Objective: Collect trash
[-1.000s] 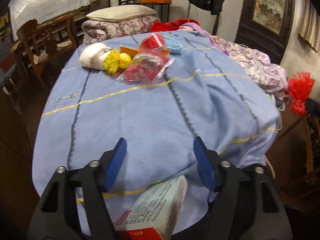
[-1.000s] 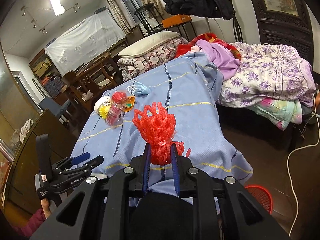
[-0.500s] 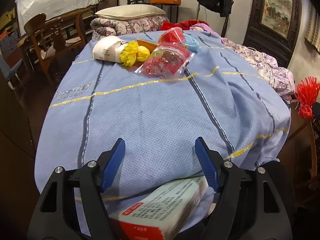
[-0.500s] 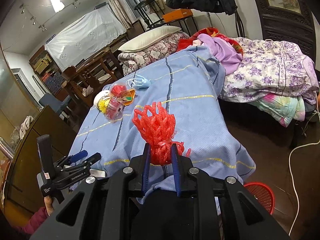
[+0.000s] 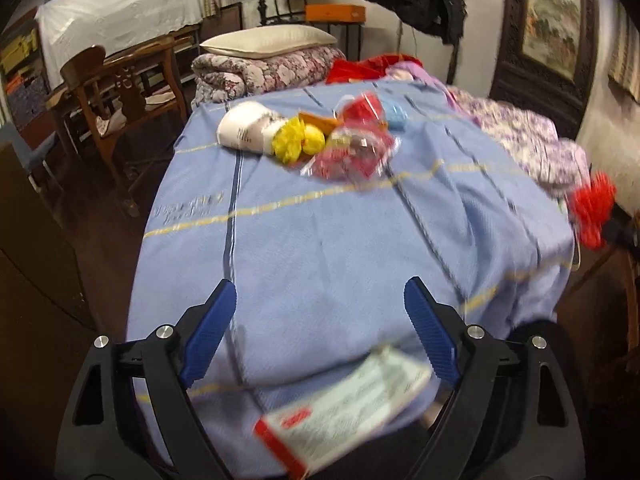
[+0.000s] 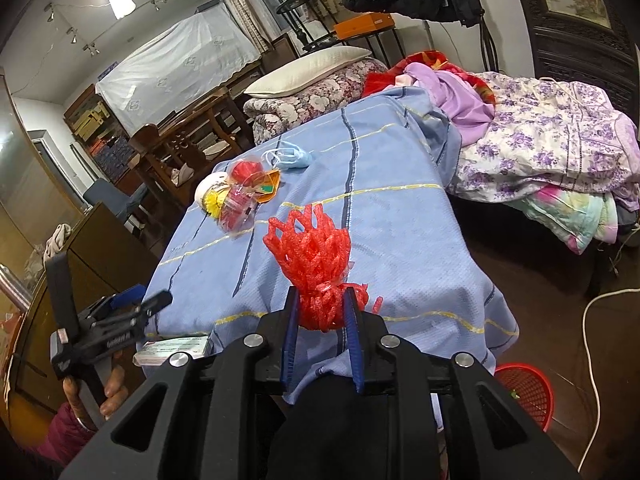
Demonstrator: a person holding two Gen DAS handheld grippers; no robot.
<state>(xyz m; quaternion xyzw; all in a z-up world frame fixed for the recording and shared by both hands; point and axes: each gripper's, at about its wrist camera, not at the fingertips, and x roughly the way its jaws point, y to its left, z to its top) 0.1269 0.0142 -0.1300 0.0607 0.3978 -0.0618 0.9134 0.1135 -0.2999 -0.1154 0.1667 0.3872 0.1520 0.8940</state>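
My left gripper hangs over the near end of the blue-clothed table, its jaws opening wide. A white and red carton lies blurred below and behind the blue pads, which do not touch it. In the right wrist view the carton rests at the table's near corner, under the left gripper. My right gripper is shut on a red foam net. At the far end lie a white cup, yellow wads, a clear bag and a blue mask.
A red mesh basket stands on the floor to the right of the table's near corner. Floral bedding is heaped on the right, wooden chairs stand on the left, and a white cable runs over the floor.
The left jaws have spread wider and the left gripper has shifted and risen a little, leaving the carton lower in its view. The right gripper still holds the red net in place.
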